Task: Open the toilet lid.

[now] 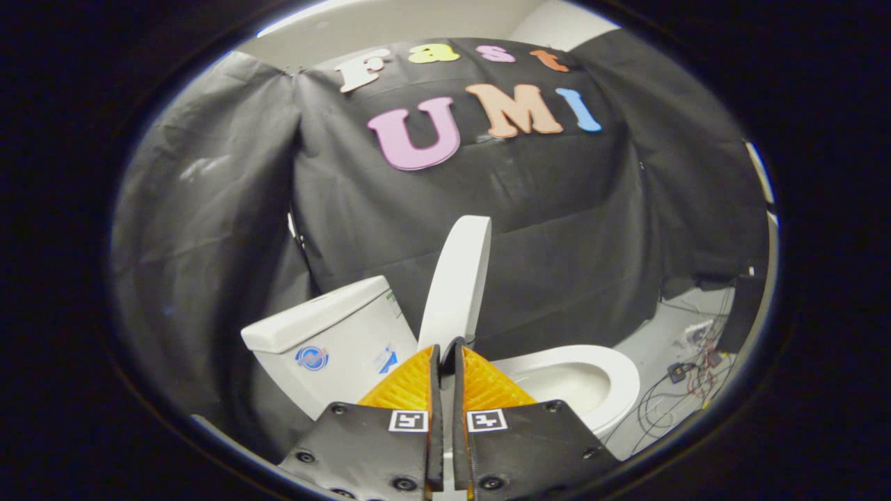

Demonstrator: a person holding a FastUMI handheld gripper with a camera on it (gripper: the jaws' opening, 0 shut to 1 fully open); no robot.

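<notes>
Draping the booth on every side, black cloth (209,229) hangs as the backdrop behind a white toilet (557,390), and a pale floor (661,348) shows off to the right. The toilet's tank (327,341) stands left of the gripper's fingers, with small stickers on its face. The bowl with its white seat (612,379) opens to the right of the fingers, the hollow inside visible. Between tank and bowl, the toilet lid (456,278) is raised, standing nearly upright and leaning slightly toward the tank, seen almost edge-on; its lower end meets the fingertips. The gripper (447,348) points at that lower end, its two orange fingers (407,386) drawn nearly together with just a thin gap between them. Whether they pinch the lid's edge or merely sit just before it cannot be told. Loose cables (686,379) and small dark parts lie scattered on the floor beyond the bowl.
</notes>
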